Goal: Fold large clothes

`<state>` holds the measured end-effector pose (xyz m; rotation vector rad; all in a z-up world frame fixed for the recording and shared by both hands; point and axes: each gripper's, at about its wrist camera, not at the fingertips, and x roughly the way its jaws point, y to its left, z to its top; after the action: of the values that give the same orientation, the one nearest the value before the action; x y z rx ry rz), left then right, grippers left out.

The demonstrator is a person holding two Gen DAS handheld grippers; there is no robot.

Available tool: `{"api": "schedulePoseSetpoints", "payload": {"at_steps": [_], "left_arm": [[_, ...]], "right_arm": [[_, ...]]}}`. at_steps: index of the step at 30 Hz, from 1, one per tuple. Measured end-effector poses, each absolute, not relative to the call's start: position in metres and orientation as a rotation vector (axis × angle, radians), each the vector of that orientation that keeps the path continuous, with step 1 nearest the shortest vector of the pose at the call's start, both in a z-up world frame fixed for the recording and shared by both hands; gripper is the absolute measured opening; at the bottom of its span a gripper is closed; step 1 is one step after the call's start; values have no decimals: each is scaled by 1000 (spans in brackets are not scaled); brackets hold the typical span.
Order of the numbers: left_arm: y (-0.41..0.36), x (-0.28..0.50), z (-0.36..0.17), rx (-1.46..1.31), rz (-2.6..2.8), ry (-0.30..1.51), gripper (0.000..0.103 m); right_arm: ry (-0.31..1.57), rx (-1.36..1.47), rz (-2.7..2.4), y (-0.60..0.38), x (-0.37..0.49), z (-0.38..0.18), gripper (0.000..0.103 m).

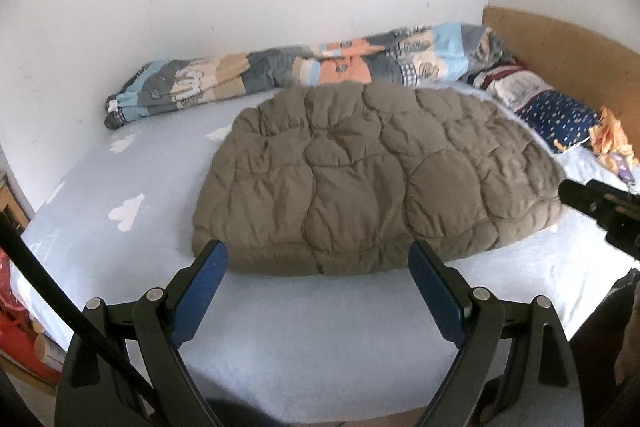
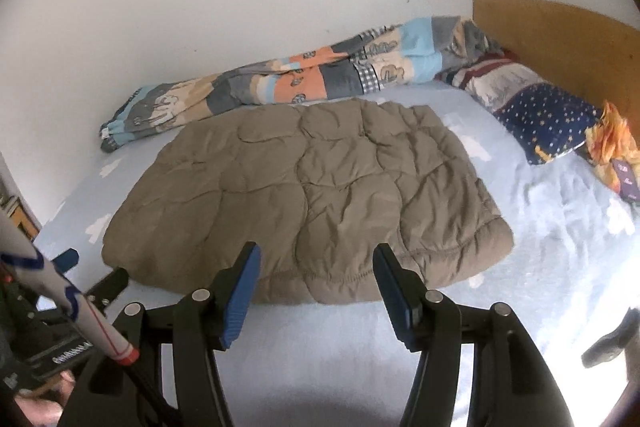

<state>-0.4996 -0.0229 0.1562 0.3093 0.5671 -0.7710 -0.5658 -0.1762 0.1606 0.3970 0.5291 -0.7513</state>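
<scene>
A puffy olive-brown quilted coat (image 1: pixel 360 171) lies folded into a flat rounded bundle in the middle of the bed (image 1: pixel 132 267). The right wrist view shows the same coat (image 2: pixel 320 203) as a neat rectangle. My left gripper (image 1: pixel 318 255) hovers over the bed just short of the coat's near edge, its blue pads wide apart with nothing between them. My right gripper (image 2: pixel 316 257) is held likewise at the near hem, open and apart from the fabric. The right gripper's dark tip (image 1: pixel 592 203) shows at the right edge of the left wrist view.
A rolled patchwork blanket (image 1: pixel 304 67) lies along the white wall behind the coat. A navy star-print pillow (image 2: pixel 548 119) and an orange crumpled item (image 2: pixel 612 139) sit by the wooden headboard (image 2: pixel 560 39) on the right. Red things (image 1: pixel 16 307) stand beside the bed at left.
</scene>
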Motion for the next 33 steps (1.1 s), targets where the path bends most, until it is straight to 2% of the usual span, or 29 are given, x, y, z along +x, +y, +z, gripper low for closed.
{"api": "schedulePoseSetpoints", "payload": {"at_steps": [6,10,18,33], "left_arm": [[2,-522,177,270,-780,483,94],[2,-523,174,269,-792,490,98],[-12,-495,149,256,-745,652,97],[-26,-484,135,285,-737,714,97]], "right_arm": [[523,309,-849,-139,-582,168,76],[526,276,-855,-128,-583,169,81],[613,282,-884,-140,-568,156,82],[742,230,-921,-145,-540,136,82]]}}
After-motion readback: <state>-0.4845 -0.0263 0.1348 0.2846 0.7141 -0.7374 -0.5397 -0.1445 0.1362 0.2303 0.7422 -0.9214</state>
